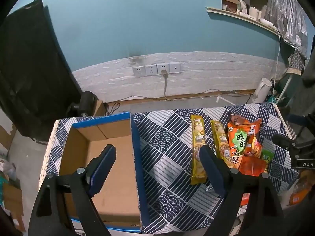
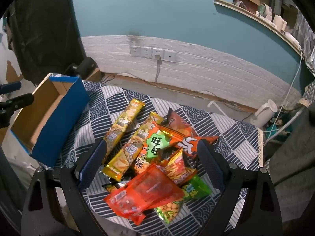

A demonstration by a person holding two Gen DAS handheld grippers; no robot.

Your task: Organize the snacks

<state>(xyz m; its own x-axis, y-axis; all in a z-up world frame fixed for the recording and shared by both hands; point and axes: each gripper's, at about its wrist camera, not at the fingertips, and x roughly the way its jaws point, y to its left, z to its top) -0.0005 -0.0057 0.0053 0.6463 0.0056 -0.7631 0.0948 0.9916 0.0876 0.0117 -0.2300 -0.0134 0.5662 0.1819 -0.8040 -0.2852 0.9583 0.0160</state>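
An empty cardboard box (image 1: pixel 110 157) with blue outer walls sits on the left of the patterned tablecloth; it also shows in the right wrist view (image 2: pixel 59 122). My left gripper (image 1: pixel 157 153) is open and empty, hovering over the box's right wall. Two long yellow snack packs (image 1: pixel 197 147) (image 2: pixel 123 123) lie beside a pile of orange (image 2: pixel 157 143), red (image 2: pixel 145 192) and green (image 2: pixel 193 192) snack bags. My right gripper (image 2: pixel 151 149) is open and empty just above the pile, fingers on either side of it.
The table (image 1: pixel 167 167) is covered by a blue and white patterned cloth. A white kettle (image 1: pixel 261 90) stands on the floor behind, by the wall with sockets (image 1: pixel 157 69) and cables. A black chair (image 1: pixel 29 68) stands at the left.
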